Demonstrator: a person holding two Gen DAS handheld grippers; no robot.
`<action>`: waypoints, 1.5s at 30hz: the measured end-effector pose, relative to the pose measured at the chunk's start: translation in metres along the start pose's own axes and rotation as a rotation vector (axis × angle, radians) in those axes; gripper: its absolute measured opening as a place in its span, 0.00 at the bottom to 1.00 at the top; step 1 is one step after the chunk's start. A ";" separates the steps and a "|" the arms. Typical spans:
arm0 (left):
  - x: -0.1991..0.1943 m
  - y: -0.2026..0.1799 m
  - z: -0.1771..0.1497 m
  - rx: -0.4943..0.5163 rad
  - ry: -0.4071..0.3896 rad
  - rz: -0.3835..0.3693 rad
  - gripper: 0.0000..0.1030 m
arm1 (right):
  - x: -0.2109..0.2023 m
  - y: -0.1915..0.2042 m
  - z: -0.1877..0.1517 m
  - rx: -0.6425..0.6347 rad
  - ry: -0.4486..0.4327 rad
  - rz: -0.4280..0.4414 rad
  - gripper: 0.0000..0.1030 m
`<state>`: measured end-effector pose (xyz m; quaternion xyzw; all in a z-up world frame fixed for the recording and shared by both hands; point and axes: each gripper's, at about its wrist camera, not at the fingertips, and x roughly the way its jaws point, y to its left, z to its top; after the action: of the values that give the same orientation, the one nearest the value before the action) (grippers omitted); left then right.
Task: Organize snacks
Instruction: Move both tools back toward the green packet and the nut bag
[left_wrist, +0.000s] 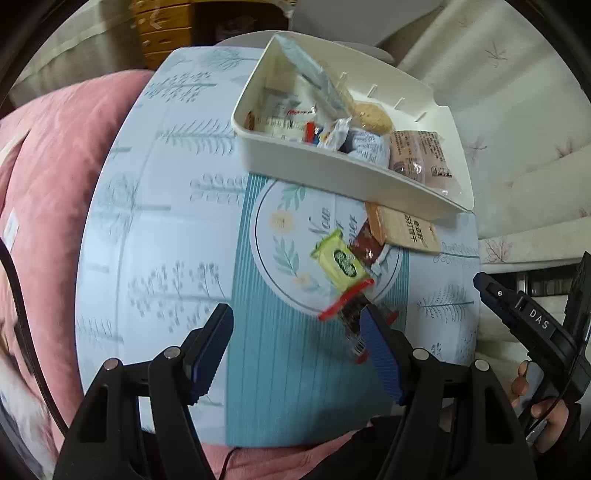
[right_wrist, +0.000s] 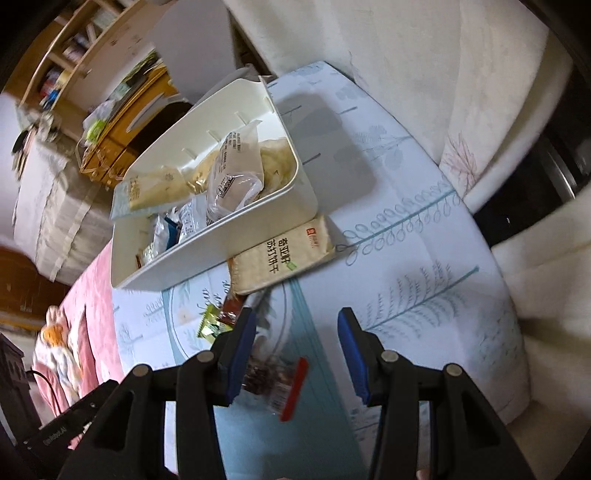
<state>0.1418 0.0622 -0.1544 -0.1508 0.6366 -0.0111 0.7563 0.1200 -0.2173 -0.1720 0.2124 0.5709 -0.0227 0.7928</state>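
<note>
Left wrist view: the left tongs (left_wrist: 295, 347) stand open, empty — the red-ended snack packet (left_wrist: 349, 314) lies just by the right blade, the yellow-green packet (left_wrist: 341, 263) beyond it. The white bin (left_wrist: 332, 173) of snacks sits further off on the leaf-printed worktop (left_wrist: 166, 221).

Right wrist view: the right tongs (right_wrist: 297, 354) gape, unloaded, the red-ended packet (right_wrist: 275, 384) between them on the worktop; bare surface lies rightward, up to the cream cushion (right_wrist: 480, 92).

— What lies around the pale blue leaf-printed counter (left_wrist: 155, 229)?

— A pink quilt (left_wrist: 55, 155) on one side, a cream sofa with faint flower prints (left_wrist: 524, 122) on the other.

— And further back?

— A wooden chest of drawers (left_wrist: 162, 33) in one view. In the other, an open wooden shelf unit (right_wrist: 74, 48) with blurred clutter, and a yellow-orange cabinet (right_wrist: 136, 110) below it.

— The light?

— Soft and even, with one dim shadow across the counter.
</note>
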 end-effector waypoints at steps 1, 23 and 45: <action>0.001 -0.003 -0.006 -0.025 -0.001 0.005 0.68 | 0.000 -0.001 0.000 -0.023 0.002 -0.003 0.45; 0.051 -0.042 -0.087 -0.320 0.063 0.101 0.74 | 0.039 -0.019 0.001 -0.588 0.021 -0.015 0.45; 0.131 -0.056 -0.037 -0.468 0.142 0.118 0.75 | 0.097 0.021 -0.027 -1.154 -0.215 -0.098 0.45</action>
<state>0.1411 -0.0264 -0.2716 -0.2833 0.6810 0.1703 0.6535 0.1351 -0.1686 -0.2618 -0.2836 0.4163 0.2338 0.8316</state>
